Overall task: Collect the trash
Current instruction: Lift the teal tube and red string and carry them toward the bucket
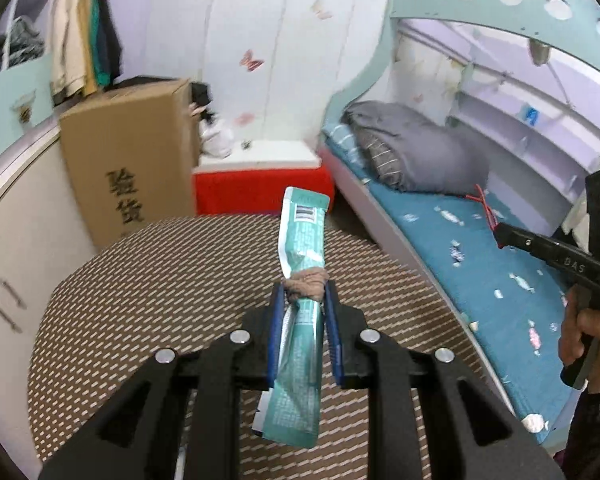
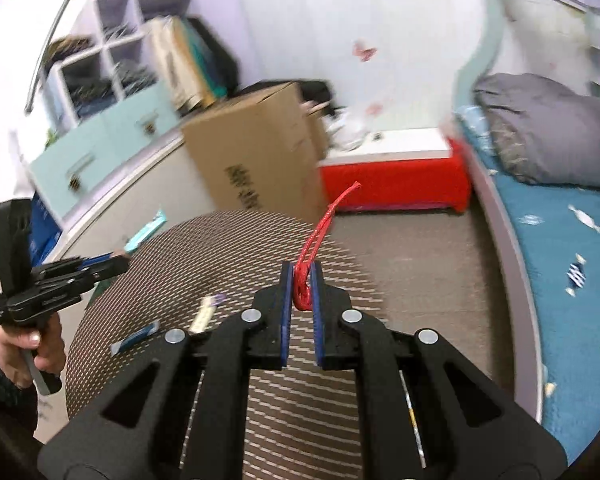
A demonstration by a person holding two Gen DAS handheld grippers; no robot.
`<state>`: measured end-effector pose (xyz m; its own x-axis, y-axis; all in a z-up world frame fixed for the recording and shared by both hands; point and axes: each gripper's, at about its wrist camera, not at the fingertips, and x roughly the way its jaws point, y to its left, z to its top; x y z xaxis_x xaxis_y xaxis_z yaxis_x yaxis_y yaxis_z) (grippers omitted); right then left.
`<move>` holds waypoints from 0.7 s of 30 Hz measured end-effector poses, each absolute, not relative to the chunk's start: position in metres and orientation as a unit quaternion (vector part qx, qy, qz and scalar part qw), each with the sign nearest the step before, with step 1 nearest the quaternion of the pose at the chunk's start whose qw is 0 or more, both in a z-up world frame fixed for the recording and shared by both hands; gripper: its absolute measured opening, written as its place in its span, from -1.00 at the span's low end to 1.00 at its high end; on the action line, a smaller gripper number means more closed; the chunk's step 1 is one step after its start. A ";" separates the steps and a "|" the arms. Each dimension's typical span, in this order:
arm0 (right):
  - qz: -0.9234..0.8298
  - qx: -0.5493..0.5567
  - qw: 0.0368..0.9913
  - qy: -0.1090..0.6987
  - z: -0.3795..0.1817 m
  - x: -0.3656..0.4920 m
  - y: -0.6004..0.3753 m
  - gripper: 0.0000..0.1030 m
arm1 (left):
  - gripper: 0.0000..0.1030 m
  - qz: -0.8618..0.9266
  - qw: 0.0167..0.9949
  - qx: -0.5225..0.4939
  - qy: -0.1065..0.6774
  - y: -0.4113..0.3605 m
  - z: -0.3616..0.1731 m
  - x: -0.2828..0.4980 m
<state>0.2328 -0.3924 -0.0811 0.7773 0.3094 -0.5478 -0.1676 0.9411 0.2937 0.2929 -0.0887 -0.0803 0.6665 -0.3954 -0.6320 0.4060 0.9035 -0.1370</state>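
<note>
The left gripper [image 1: 303,300] has its jaws clenched on a long teal foil wrapper [image 1: 302,240] together with a wad of brown crumpled paper [image 1: 306,280]; the wrapper runs lengthwise between the blue pads, sticking out ahead and behind, above the round woven brown-and-cream worktop [image 1: 160,280]. The right gripper [image 2: 300,280] pinches a red mesh netting strip [image 2: 320,232], its free end rising beyond the tips. Two small wrappers [image 2: 172,326] lie on the worktop.
</note>
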 end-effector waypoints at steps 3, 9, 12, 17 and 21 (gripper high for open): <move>0.092 0.134 0.942 0.295 -0.075 0.219 -0.433 -0.82 | -0.63 -0.246 0.910 0.011 0.334 -0.123 -0.072 0.291; 0.037 0.164 0.946 0.278 -0.074 0.193 -0.486 -0.82 | -0.63 -0.294 0.899 0.022 0.323 -0.192 -0.066 0.285; 0.012 0.179 0.943 0.279 -0.083 0.182 -0.508 -0.82 | -0.63 -0.317 0.892 0.029 0.321 -0.224 -0.065 0.283; -0.016 0.206 0.932 0.297 -0.110 0.177 -0.537 -0.82 | -0.63 -0.347 0.874 0.040 0.338 -0.277 -0.074 0.281; -0.043 0.246 0.909 0.334 -0.153 0.181 -0.564 -0.82 | -0.63 -0.364 0.855 0.062 0.364 -0.324 -0.095 0.283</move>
